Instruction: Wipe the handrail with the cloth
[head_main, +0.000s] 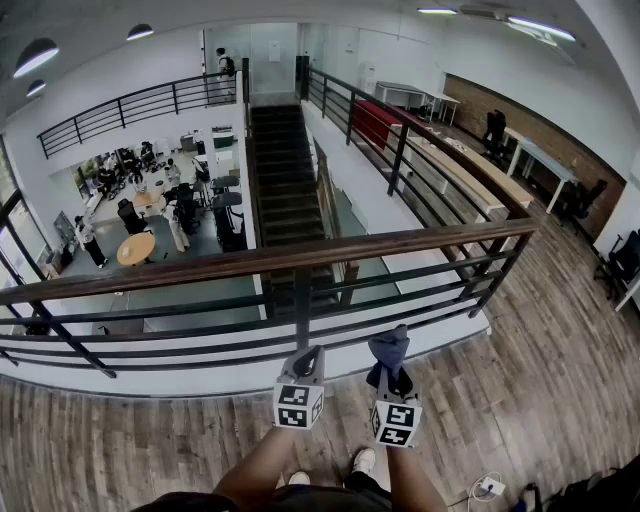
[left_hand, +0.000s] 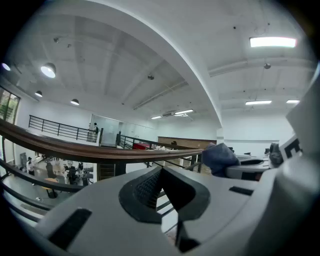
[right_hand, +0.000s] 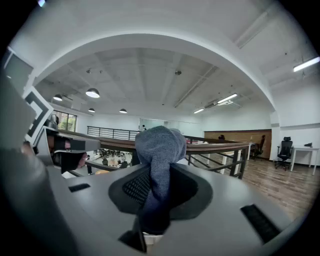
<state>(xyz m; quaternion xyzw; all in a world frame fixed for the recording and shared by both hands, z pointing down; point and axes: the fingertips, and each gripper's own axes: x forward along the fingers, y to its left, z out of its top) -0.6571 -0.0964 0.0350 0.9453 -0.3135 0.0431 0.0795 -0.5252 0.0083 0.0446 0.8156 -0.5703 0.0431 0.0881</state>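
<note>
The cloth (right_hand: 159, 145), a blue-grey bundle, is clamped between the jaws of the right gripper (right_hand: 156, 174). Its bunched upper part stands out past the jaw tips, and a narrower tail is drawn down between the ribbed pads. In the head view the cloth (head_main: 389, 348) is seen at the front of the right gripper (head_main: 391, 374), on the near side of the railing and not in contact with it. The handrail (head_main: 300, 255), a brown wooden bar on dark metal posts and rails, is stretched across ahead of both grippers; in the right gripper view it (right_hand: 215, 146) is seen passing behind the cloth to either side. The left gripper (left_hand: 161, 172) is held just beside the right one, on its left, with its jaws brought together and nothing between them; the handrail (left_hand: 75, 150) is seen beyond its tips, and the cloth (left_hand: 218, 157) to its right. In the head view the left gripper (head_main: 310, 358) is pointed toward the railing, level with the other. Under both grippers a wooden floor (head_main: 560, 340) is laid, and the person's shoes (head_main: 363, 460) are seen behind them. Beyond the railing, a staircase (head_main: 285, 180) is seen leading down to a lower level, where a round table (head_main: 135, 248) is set off to the left.
</note>
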